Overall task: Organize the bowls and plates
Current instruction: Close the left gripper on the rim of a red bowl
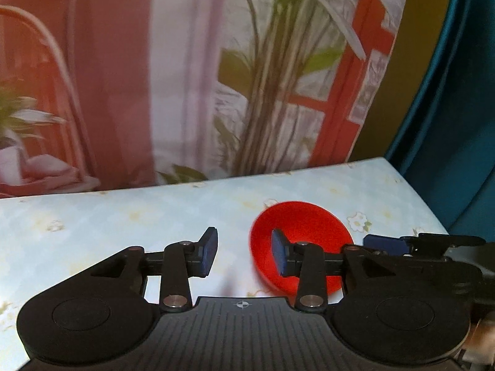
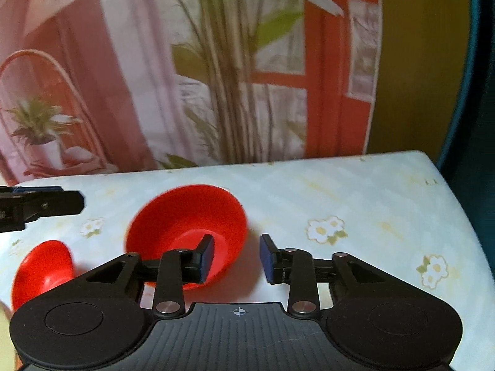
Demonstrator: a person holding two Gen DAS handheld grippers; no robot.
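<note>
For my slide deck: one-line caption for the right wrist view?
Open right tool beside a red bowl on the floral tablecloth.

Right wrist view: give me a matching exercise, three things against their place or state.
Things:
1. larger red bowl
2. smaller red bowl
3. right gripper

Place or state:
A. jaws open, holding nothing
B. at the left edge of the view, on the tablecloth
C. behind the right gripper's left finger

Pairs: 1-C, 2-B, 3-A
</note>
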